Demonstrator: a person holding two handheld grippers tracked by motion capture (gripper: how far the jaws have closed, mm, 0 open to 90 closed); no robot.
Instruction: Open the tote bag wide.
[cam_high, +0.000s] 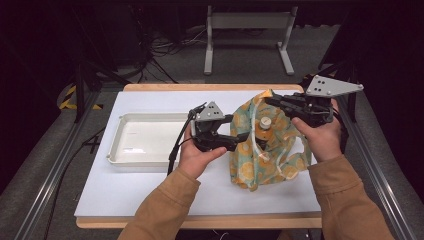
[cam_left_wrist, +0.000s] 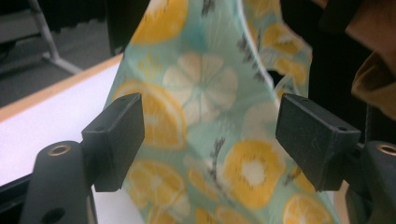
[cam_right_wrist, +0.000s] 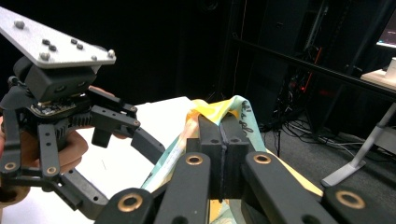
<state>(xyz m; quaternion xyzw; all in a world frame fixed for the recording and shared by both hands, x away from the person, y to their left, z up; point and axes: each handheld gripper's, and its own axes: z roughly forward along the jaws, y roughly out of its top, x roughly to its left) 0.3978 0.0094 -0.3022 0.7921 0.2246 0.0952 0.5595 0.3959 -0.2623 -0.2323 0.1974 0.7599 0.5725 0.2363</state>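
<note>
Cloth bag: lemon-print cloth bag (cam_high: 262, 145) in teal and yellow, hanging over the right half of the desk (cam_high: 150, 190), bottom edge slumped on the white top. Something round and pale sits in the folds near the top, can't tell what it is.
Right tongs: right tongs (cam_high: 272, 100) are pinched together on the bag's top edge, holding it up; in the right gripper view you can see the fabric coming out from between the jaws.
Left tongs: left tongs (cam_high: 240, 142) are spread wide, fabric right in front of them, pads not pressing on anything. So no grip there yet.
Step in hand: looks to me like getting a second hold on the bag, maybe to open it or spread it out. One side is held, the other isn't.
Next move: I'd guess the left tongs need to slide onto an edge or a single layer and close, without bunching the whole thing.
Tray: white tray (cam_high: 122, 150) sits to the left of the bag, nothing in it.
Surface: white sheet over a wooden-edged desk.
Room: dark, grey carpet, cables on the floor, a metal stand (cam_high: 247, 40) behind the desk.
</note>
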